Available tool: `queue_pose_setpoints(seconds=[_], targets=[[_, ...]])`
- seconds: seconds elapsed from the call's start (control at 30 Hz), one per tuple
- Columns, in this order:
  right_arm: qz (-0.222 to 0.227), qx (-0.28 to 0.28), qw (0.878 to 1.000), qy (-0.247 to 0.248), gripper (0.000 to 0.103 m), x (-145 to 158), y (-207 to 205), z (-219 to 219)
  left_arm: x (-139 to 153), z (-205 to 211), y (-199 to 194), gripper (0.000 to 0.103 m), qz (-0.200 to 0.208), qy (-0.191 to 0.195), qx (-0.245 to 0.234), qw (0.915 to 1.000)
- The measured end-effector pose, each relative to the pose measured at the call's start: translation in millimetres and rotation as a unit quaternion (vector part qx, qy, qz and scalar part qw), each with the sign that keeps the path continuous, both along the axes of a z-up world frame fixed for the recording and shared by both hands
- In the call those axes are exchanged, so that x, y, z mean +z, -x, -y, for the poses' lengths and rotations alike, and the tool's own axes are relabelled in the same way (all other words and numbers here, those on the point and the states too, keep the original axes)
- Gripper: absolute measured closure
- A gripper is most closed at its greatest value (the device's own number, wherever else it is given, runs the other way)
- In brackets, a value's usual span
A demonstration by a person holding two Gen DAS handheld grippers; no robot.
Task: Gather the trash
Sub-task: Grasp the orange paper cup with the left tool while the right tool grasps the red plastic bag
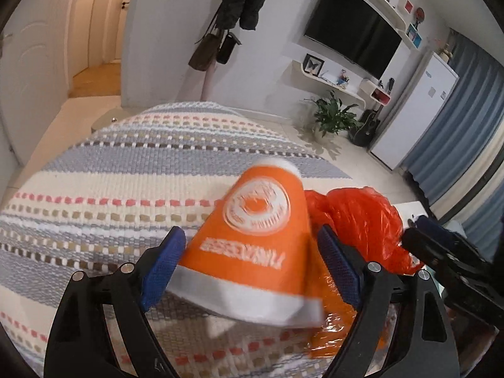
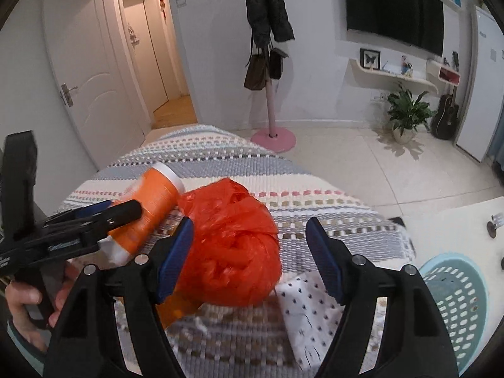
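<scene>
The left gripper [image 1: 249, 267] jaws bracket the orange cup [image 1: 252, 245], its long axis pointing away on the striped mat [image 1: 94, 189]; whether they pinch, I cannot tell. The right gripper [image 2: 250, 252], jaws spread, straddles the red bag [image 2: 233, 245] just beside

Orange bag [image 2: 233, 245], cup [image 2: 151, 208], basket [image 2: 456, 296]
</scene>
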State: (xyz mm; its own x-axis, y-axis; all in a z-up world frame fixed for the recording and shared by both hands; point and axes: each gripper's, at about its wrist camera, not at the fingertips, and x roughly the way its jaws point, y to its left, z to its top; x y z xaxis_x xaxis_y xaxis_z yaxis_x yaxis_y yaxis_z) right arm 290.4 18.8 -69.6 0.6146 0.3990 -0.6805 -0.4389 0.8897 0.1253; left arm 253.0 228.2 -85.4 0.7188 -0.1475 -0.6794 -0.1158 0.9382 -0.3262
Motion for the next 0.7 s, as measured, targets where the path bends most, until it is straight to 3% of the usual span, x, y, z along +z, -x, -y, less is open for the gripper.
queue_pose_setpoints(seconds=[0.23, 0.43, 0.5, 0.57, 0.7], targets=[[-0.049, 0.002, 0.998, -0.025, 0.030, -33.9, -18.0, -5.4, -4.8, -3.8, 3.7, 0.017, 0.009, 0.013, -0.006, 0.9999], [-0.049, 0.007, 0.999, -0.006, 0.030, -36.4, -18.0, -15.6, -10.3, 4.7, -2.8, 0.011, -0.007, 0.003, -0.004, 1.0000], [-0.041, 0.015, 0.999, 0.003, 0.038, -35.4, -15.1, -20.7, -10.5, 7.9, -3.4, 0.011, -0.010, -0.004, -0.003, 0.9999], [-0.033, 0.023, 0.999, 0.006, 0.053, -34.1, -13.5, -23.9, -9.3, 11.4, -2.4, 0.012, -0.010, -0.010, -0.002, 0.9999], [-0.008, 0.032, 0.999, 0.002, 0.064, -29.3, -4.3, -24.2, -6.1, 10.4, 4.2, 0.020, 0.004, 0.009, 0.001, 1.0000]])
